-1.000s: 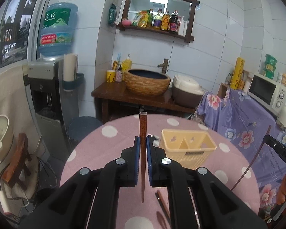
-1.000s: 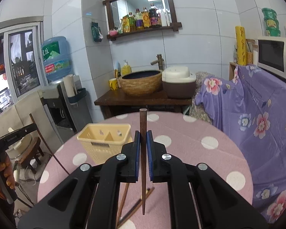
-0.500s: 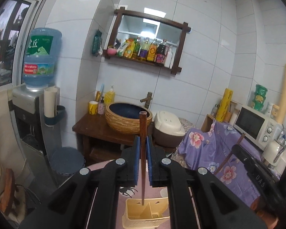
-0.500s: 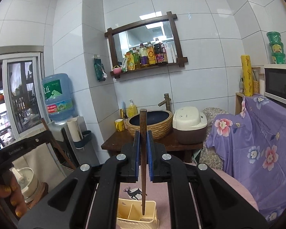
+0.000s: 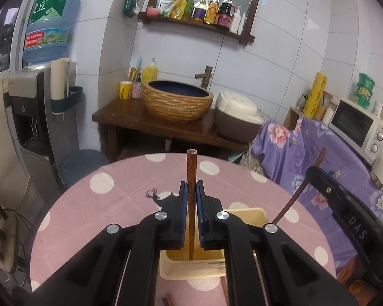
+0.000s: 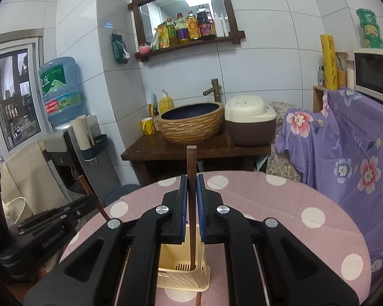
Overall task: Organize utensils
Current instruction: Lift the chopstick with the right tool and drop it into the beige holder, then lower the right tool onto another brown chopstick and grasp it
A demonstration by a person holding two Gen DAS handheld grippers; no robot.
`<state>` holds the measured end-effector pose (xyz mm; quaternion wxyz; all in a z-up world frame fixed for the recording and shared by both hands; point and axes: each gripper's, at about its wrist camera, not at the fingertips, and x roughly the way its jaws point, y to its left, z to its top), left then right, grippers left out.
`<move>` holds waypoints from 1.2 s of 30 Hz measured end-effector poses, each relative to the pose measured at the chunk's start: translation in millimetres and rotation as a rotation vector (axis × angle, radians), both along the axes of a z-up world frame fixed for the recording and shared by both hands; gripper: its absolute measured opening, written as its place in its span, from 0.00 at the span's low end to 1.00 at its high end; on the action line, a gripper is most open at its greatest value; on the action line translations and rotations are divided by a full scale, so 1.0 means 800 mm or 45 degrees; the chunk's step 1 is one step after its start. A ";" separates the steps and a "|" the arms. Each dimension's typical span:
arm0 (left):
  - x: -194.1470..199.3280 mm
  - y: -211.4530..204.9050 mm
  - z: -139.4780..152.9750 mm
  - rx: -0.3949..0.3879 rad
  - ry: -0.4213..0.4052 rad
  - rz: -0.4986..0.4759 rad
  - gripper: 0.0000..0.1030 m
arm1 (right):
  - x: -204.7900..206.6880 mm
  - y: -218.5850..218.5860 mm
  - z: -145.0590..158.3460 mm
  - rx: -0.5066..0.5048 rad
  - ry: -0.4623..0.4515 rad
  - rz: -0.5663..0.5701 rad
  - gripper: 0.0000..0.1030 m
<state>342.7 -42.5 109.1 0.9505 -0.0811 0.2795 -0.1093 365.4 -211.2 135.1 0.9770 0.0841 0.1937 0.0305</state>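
Observation:
My left gripper is shut on a dark wooden chopstick, held upright with its lower tip down in the cream plastic utensil basket. My right gripper is shut on a second wooden chopstick, its tip also inside the same basket. The basket stands on the round pink polka-dot table. The right gripper with its chopstick shows at the right of the left wrist view. The left gripper shows at the left of the right wrist view.
More chopsticks lie on the table below the basket, mostly hidden by the grippers. Behind the table stand a wooden washstand with a woven basin, a rice cooker, a water dispenser and a microwave.
Both grippers have tipped back down toward the table and lowered; each chopstick's tip now sits inside the basket, which is much closer under the jaws.

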 end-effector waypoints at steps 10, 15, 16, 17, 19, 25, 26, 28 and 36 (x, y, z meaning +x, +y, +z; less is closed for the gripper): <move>-0.014 0.006 -0.004 -0.007 -0.008 -0.013 0.38 | -0.013 0.004 -0.004 -0.036 -0.044 0.003 0.28; -0.056 0.020 0.002 0.000 -0.050 0.002 0.58 | -0.049 0.003 -0.002 -0.088 -0.090 -0.006 0.38; -0.064 0.023 0.000 0.004 -0.051 0.003 0.60 | -0.059 0.003 -0.005 -0.092 -0.088 0.008 0.38; -0.076 0.027 -0.006 0.014 -0.050 0.010 0.65 | -0.069 0.003 -0.009 -0.090 -0.080 0.022 0.38; -0.097 0.033 -0.022 0.052 -0.032 0.016 0.68 | -0.090 0.005 -0.025 -0.105 -0.029 0.057 0.38; -0.146 0.038 -0.105 0.139 0.182 0.005 0.66 | -0.152 0.009 -0.090 -0.211 0.060 0.063 0.38; -0.155 0.036 -0.121 0.153 0.214 0.001 0.63 | -0.161 0.008 -0.101 -0.232 0.070 0.046 0.38; -0.166 0.032 -0.145 0.169 0.269 -0.013 0.55 | -0.175 0.008 -0.123 -0.255 0.111 0.024 0.38; -0.175 0.019 -0.195 0.124 0.419 -0.023 0.39 | -0.218 -0.005 -0.186 -0.208 0.247 -0.021 0.38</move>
